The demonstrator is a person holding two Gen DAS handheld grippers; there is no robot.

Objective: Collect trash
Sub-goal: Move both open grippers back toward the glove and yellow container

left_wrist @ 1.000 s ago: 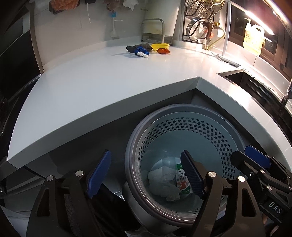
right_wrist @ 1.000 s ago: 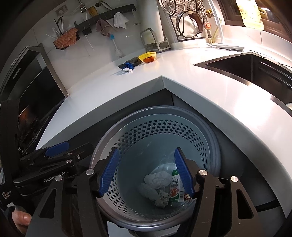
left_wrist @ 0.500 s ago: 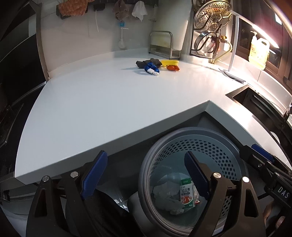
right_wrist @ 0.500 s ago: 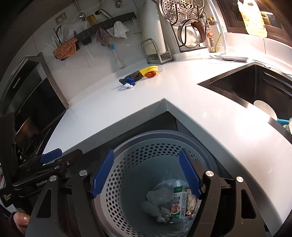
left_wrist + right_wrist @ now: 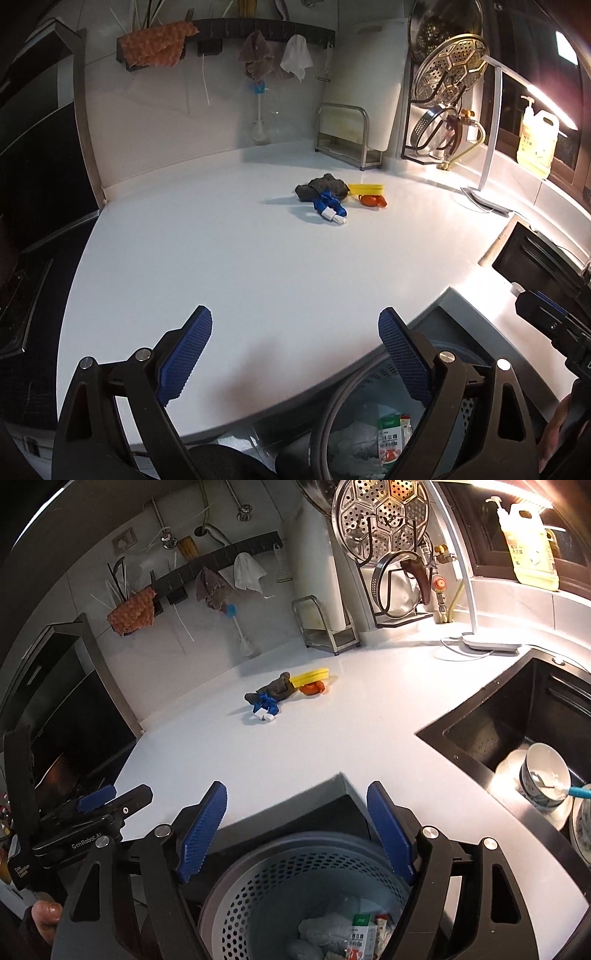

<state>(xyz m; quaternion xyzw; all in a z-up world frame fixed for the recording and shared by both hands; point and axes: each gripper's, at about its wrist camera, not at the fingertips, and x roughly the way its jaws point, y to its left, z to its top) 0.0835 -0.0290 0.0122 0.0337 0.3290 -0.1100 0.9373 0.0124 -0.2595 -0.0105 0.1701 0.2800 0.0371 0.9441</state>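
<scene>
A small heap of trash lies on the white counter, well ahead of both grippers: dark crumpled rag, blue wrapper, yellow strip, orange scrap. Below the right gripper, a perforated bin holds crumpled paper and a carton.

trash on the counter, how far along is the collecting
Done: crumpled paper and a carton lie in the perforated bin. In hand: nothing; the left hand-held gripper and right hand-held gripper are empty, jaws opening. Left: the small pile of dark, blue, yellow and orange scraps on the counter.
</scene>
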